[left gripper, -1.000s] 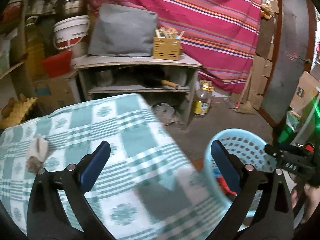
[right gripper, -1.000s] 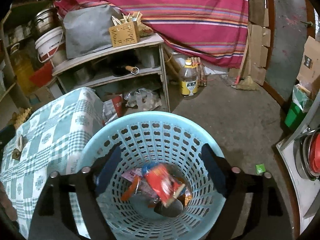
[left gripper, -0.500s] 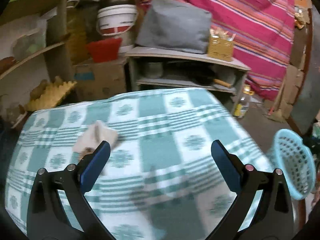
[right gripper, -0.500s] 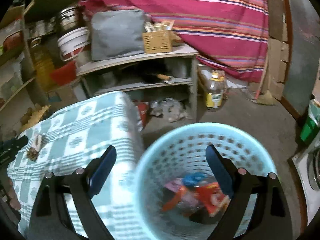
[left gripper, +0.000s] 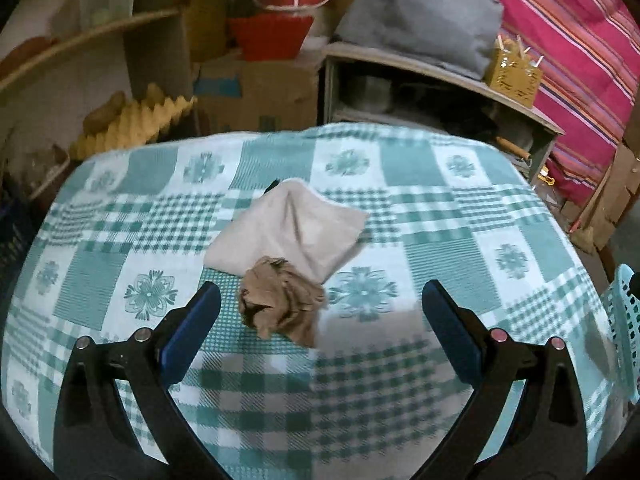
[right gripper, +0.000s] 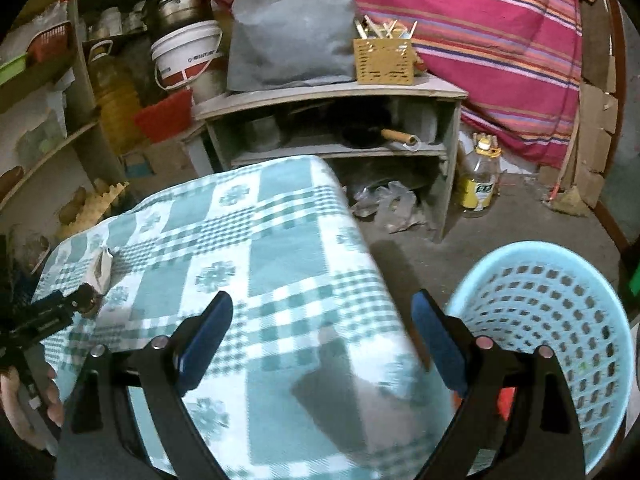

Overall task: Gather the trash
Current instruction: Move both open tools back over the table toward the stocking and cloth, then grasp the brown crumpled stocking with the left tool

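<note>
A crumpled brown paper wad (left gripper: 280, 302), creased and ragged at its edges, lies on the surface covered by a teal-and-white checked cloth (left gripper: 460, 216). It touches the near corner of a flat, pale beige folded cloth (left gripper: 292, 228), which lies just behind it. The left hand-held gripper (left gripper: 320, 328) hangs over the checked cloth with its blue-padded jaws spread wide and nothing between them; the paper wad sits just ahead of it, nearer the left pad than the right. In the right wrist view the same wad (right gripper: 86, 296) shows small and dark at the far left of the checked cloth, beside the beige cloth (right gripper: 102, 266). The right hand-held gripper (right gripper: 322, 338) is likewise wide open and empty, over the cloth's right edge. Just right of that edge stands a round light-blue perforated plastic basket (right gripper: 560, 300); a scrap of red (right gripper: 505, 400) shows low inside it, mostly hidden behind the gripper's right arm.
</note>
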`<state>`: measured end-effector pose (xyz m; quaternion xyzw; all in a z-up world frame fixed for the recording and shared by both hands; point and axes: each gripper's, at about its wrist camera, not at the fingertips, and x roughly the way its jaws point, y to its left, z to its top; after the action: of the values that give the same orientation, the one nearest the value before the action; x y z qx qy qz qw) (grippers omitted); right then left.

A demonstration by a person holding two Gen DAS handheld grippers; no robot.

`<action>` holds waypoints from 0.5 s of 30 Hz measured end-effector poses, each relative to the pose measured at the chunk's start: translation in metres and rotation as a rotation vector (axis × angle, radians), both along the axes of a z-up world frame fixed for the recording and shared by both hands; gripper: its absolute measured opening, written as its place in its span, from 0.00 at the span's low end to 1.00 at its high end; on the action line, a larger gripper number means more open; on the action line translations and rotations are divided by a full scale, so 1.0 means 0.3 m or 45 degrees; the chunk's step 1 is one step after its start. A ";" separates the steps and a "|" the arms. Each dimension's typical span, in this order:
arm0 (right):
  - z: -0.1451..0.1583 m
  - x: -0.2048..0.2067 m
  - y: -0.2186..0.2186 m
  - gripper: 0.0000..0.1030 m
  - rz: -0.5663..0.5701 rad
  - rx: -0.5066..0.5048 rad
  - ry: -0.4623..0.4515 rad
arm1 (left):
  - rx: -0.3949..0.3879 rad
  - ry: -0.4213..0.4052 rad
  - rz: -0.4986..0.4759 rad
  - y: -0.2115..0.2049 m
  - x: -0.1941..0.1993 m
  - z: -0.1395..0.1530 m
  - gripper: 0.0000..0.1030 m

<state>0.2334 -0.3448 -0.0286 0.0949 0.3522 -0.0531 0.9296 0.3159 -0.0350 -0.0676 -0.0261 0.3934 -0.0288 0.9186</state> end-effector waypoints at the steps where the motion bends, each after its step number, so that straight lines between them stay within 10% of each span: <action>1: -0.006 0.009 0.012 0.86 0.007 0.007 0.004 | 0.003 0.010 0.003 0.005 0.009 -0.011 0.94; 15: -0.059 0.096 0.147 0.86 0.087 -0.041 0.064 | -0.016 0.079 -0.113 0.055 0.051 -0.074 0.48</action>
<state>0.2622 -0.3007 -0.0462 0.0666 0.3777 -0.0291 0.9231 0.3311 -0.0185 -0.0898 -0.0153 0.4223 -0.0711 0.9035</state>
